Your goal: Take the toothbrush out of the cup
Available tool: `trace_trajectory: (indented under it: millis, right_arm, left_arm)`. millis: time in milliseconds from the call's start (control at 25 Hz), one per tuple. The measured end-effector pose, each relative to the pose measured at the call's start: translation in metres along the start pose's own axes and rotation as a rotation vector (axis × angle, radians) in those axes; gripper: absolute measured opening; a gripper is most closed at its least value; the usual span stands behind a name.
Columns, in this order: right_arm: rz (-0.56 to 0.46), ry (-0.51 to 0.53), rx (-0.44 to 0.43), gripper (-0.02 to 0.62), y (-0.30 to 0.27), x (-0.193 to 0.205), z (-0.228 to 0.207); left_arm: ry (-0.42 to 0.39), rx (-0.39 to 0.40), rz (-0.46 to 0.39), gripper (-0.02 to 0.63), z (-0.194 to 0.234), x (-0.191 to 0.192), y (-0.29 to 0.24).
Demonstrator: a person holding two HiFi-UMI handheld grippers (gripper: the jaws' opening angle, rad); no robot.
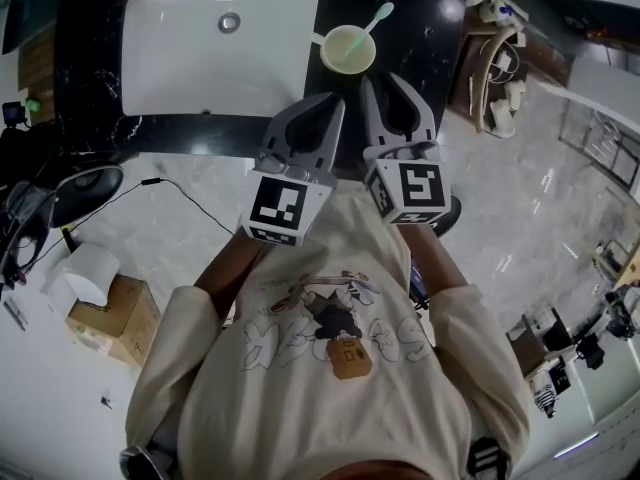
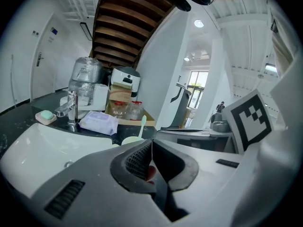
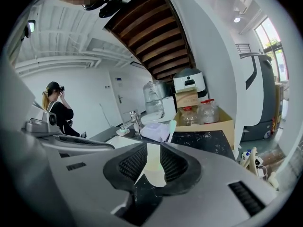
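head view had the cup (image 1: pixel 347 50) on the black counter (image 1: pixel 425 28) beside the sink (image 1: pixel 200 58), with the toothbrush (image 1: pixel 379 16) leaning out over its far rim. left gripper (image 1: pixel 330 103) and right gripper (image 1: pixel 383 83) hung just short of it. left gripper view: jaws pressed together, empty (the spare, i'd judge). right gripper view added what the head camera couldn't: jaws slightly spread, cup framed in the gap, probably lining up on the handle.

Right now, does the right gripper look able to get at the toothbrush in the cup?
Probably yes. The right gripper has its jaws apart and faces the cup just ahead on the counter; the toothbrush leans out toward its side, and nothing stands between them.
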State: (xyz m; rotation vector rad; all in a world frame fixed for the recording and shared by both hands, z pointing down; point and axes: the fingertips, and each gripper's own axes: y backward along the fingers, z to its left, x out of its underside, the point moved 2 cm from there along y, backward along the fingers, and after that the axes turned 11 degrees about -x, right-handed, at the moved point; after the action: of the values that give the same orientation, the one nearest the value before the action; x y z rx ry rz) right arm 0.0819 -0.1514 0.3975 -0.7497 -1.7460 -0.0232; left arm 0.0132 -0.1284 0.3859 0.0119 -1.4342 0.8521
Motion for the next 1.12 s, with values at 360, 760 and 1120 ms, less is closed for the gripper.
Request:
trace_trajectory:
  millis: [360, 760, 1120]
  right_arm:
    - [0.028, -0.005, -0.016, 0.104, -0.017, 0.004, -0.01]
    - [0.058, -0.015, -0.007, 0.106, -0.033, 0.005, -0.024]
    - [0.094, -0.006, -0.01, 0.106, -0.052, 0.009, -0.036]
  left_arm:
    - [0.018, -0.032, 0.01, 0.014, 0.01, 0.001, -0.014]
    - [0.008, -0.046, 0.044, 0.015, 0.019, 0.007, -0.025]
    - [0.01, -0.043, 0.052, 0.014, 0.026, 0.008, -0.037]
